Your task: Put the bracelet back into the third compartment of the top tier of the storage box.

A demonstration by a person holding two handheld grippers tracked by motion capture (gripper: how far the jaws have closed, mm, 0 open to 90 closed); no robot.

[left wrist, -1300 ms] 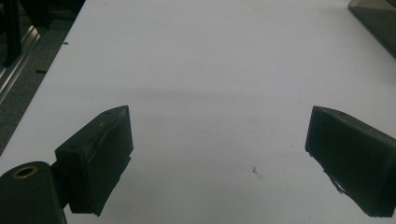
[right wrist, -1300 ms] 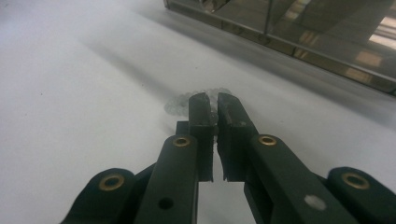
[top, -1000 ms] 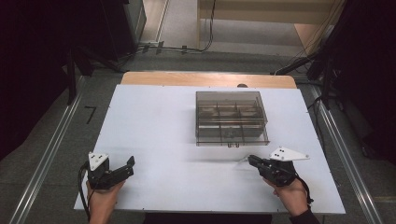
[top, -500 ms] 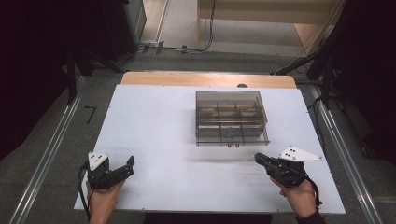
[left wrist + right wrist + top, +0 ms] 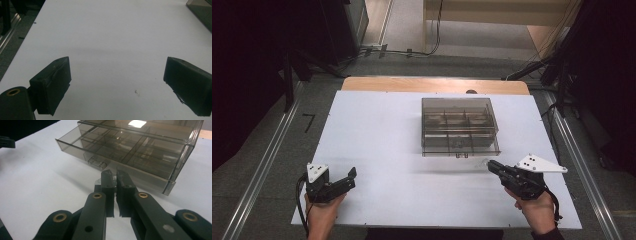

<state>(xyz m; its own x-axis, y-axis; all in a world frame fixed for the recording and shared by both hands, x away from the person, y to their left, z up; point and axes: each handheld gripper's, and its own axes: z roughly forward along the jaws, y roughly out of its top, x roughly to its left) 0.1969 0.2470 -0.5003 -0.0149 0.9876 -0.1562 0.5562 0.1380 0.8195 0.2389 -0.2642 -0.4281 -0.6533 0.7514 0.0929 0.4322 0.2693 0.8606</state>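
From up top, my right tool [image 5: 490, 165] sits closed just in front of the smoky drawer organizer [image 5: 459, 126] on the white surface [image 5: 377, 130], near its front right corner. My left tool [image 5: 350, 176] is well off to the left, wide open, holding nothing. Left gripper view: just an organizer corner [image 5: 200, 11] far right. Right gripper view: jaws together, the drawer's small handle [image 5: 97, 162] just ahead. No readable labels anywhere.

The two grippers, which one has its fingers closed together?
The right gripper, pointing at the smoky clear drawer box, has its fingers shut, with something small and pale between their tips. The left gripper has fingers spread wide apart.
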